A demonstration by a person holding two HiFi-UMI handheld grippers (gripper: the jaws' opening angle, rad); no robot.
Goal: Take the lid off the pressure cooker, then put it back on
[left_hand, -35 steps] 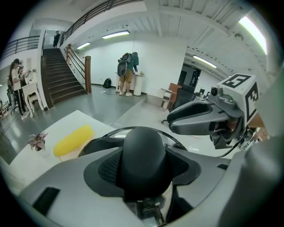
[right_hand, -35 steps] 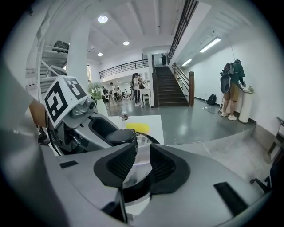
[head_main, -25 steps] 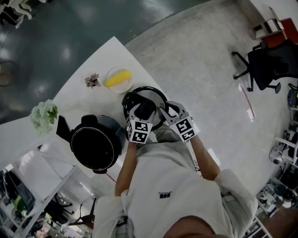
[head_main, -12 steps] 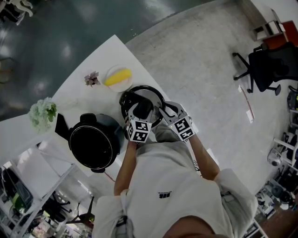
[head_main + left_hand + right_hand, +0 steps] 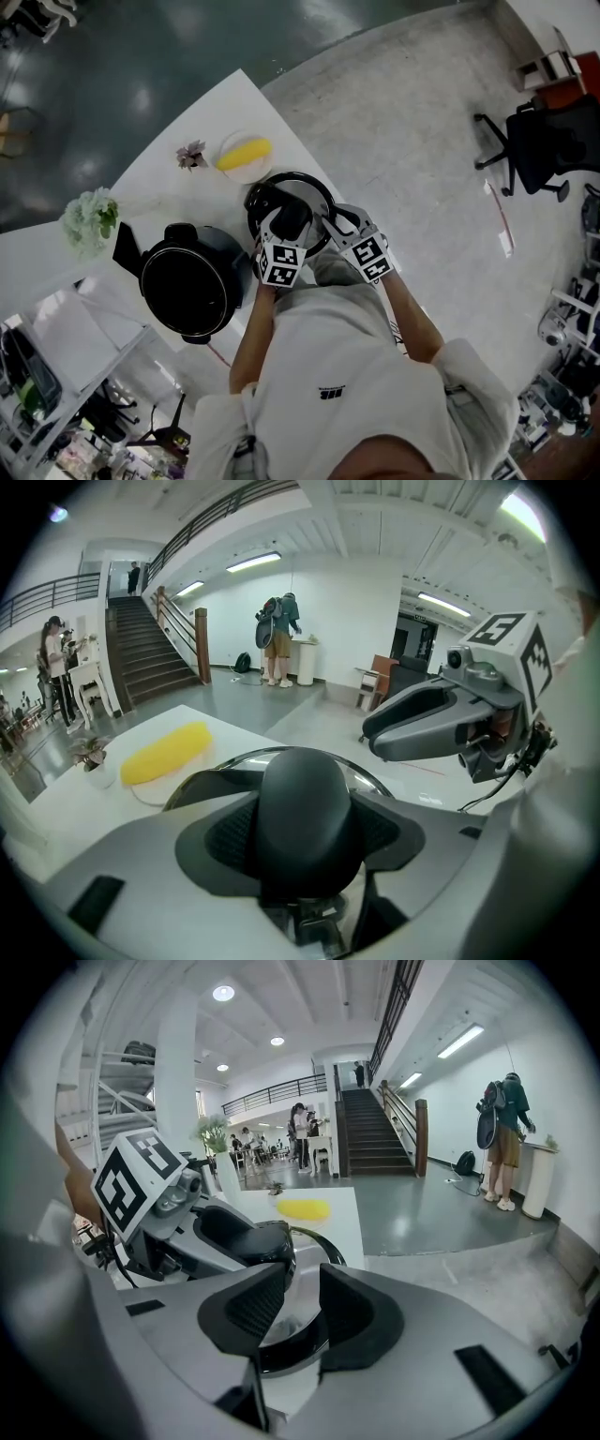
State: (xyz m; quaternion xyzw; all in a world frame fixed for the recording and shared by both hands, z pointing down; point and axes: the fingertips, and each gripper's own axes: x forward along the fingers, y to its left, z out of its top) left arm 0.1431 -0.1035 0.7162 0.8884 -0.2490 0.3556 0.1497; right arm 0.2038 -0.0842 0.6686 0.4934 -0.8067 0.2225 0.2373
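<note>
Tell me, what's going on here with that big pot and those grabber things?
A person is handling a pressure cooker with a pair of tongs in each hand. The cooker stands open on the white table, and its lid lies beside it. The left tongs clasp the lid's knob, with their jaws just opening. The open right tongs straddle the lid's rim without pinching it.

Open-plan lab or office hall: polished floor (image 5: 141, 56), staircase (image 5: 141, 658), mezzanine railing (image 5: 206, 517), ceiling strip lights (image 5: 255, 562), office chair (image 5: 544, 145) far right, cluttered equipment shelves (image 5: 37, 394) near left.
</note>
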